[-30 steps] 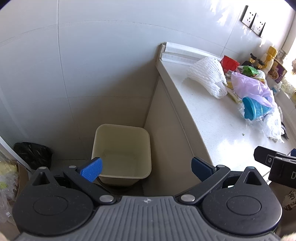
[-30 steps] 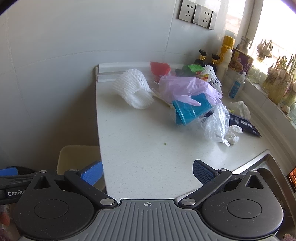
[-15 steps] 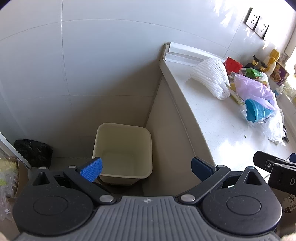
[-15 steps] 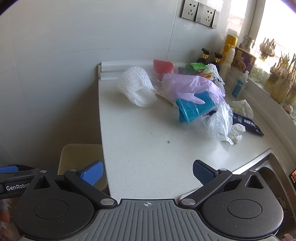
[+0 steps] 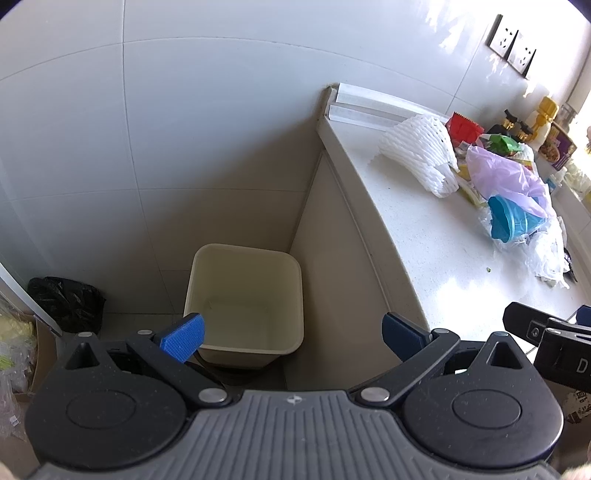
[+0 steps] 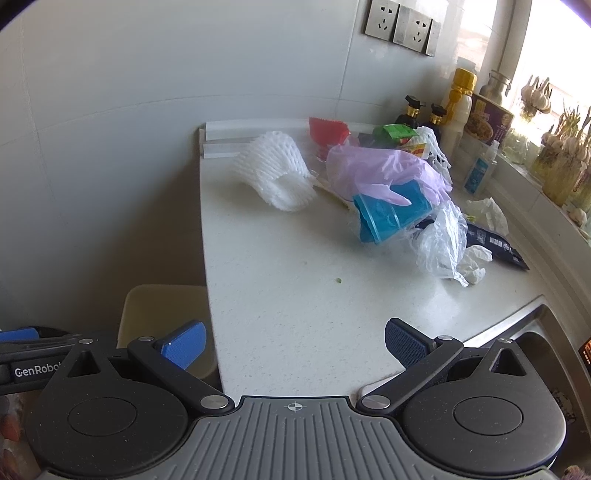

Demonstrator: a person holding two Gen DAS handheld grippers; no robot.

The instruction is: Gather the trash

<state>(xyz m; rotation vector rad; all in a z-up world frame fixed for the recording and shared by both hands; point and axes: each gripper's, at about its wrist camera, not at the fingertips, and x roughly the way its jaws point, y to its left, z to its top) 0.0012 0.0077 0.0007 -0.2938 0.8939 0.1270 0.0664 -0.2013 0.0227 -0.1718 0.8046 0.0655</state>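
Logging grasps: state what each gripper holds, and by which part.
Nothing is held. Left gripper and right gripper both have jaws open and empty.

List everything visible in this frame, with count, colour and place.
bin: one, cream, on floor beside counter
black bag: one, on floor by wall
counter: one, white
foam net: one, white, counter near wall
purple bag: one, over the cup
cup: one, blue, lying on its side
clear bag: one, right of cup
red packet: one, at back
bottles: several, back right
sockets: three, on wall
left tongs: open, above bin
right tongs: open, over counter edge
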